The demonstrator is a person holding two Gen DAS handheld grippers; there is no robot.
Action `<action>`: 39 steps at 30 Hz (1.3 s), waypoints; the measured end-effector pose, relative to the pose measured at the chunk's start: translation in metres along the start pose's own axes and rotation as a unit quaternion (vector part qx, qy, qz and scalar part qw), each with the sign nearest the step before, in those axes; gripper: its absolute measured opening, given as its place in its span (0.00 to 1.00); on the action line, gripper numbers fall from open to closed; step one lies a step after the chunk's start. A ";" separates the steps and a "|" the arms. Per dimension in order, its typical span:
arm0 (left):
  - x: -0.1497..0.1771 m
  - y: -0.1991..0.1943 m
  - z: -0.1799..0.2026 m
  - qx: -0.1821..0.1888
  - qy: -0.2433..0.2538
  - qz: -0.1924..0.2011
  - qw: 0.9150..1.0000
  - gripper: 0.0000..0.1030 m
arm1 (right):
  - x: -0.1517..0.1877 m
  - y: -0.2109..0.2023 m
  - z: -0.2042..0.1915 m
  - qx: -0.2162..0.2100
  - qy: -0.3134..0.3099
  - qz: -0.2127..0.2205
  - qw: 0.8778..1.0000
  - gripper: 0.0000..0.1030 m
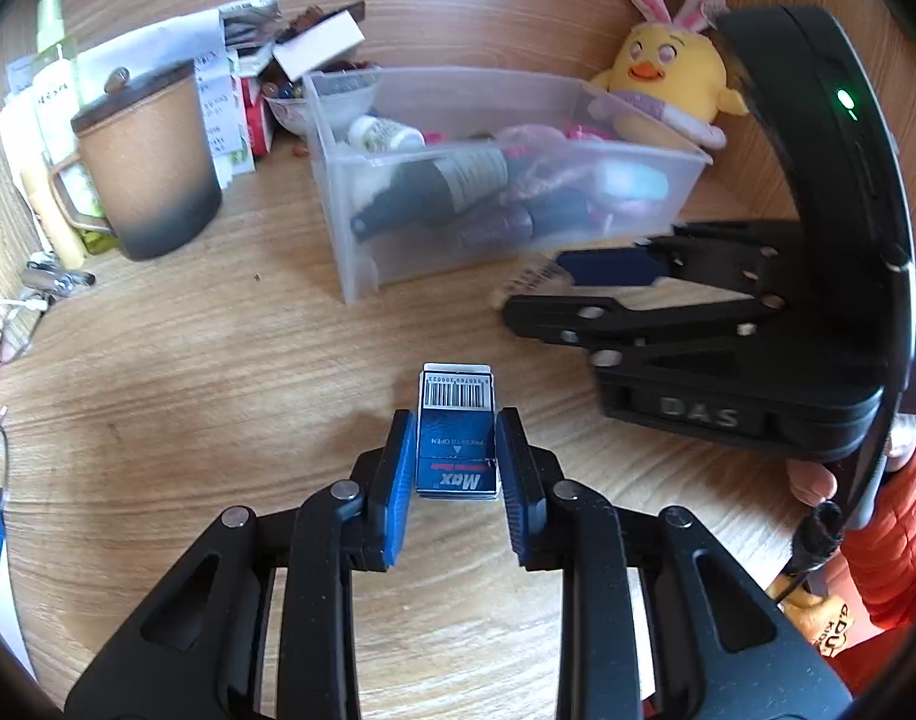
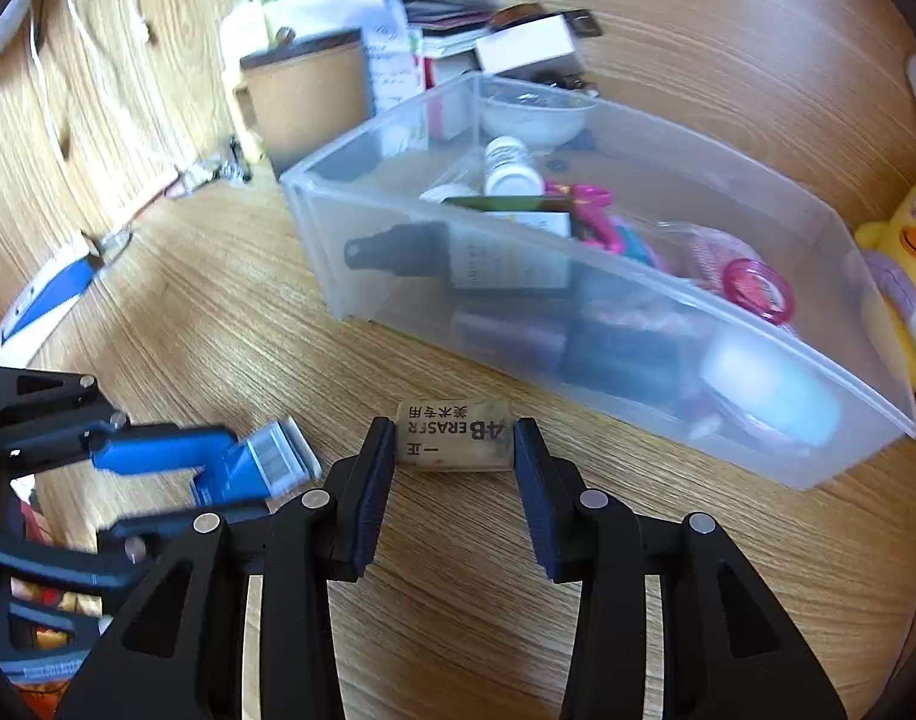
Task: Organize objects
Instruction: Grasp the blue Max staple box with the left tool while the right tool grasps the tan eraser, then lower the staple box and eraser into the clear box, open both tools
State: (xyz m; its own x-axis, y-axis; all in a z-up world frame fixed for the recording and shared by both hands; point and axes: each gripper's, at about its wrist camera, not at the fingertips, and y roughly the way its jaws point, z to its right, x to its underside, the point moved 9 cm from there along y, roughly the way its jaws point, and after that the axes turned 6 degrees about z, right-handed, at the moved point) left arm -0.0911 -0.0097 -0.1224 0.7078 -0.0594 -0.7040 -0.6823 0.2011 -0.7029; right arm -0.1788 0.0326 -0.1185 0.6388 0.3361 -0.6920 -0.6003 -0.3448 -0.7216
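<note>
Wood-grain counter [image 1: 218,360] carried a clear plastic bin [image 1: 362,222] crowded with bottles, a brown mug [image 1: 149,162] to its left and a yellow plush chick [image 1: 673,78] behind. Left claw [image 1: 456,456] was clamped on a small blue box [image 1: 456,420] resting on the counter. Right claw [image 2: 455,450] gripped a worn eraser [image 2: 455,435] by its ends, just in front of the bin.
</note>
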 end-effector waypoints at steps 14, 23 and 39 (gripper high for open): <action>-0.065 -0.021 0.006 -0.006 0.008 0.078 0.997 0.26 | -0.026 -0.062 0.037 0.022 0.049 0.080 0.995 0.36; -0.111 -0.025 0.006 -0.010 0.004 0.113 0.994 0.26 | -0.052 -0.086 0.063 0.040 0.072 0.120 0.989 0.36; -0.129 0.034 -0.010 -0.011 -0.015 0.064 0.998 0.26 | -0.060 -0.019 0.083 0.052 0.091 0.068 0.992 0.36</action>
State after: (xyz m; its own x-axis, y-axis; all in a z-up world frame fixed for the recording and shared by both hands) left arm -0.2077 -0.0047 -0.0569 0.6193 -0.0053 -0.7851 -0.7713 0.1827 -0.6097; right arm -0.2458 0.0915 -0.0643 0.6191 0.1264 -0.7751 -0.7272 -0.2802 -0.6266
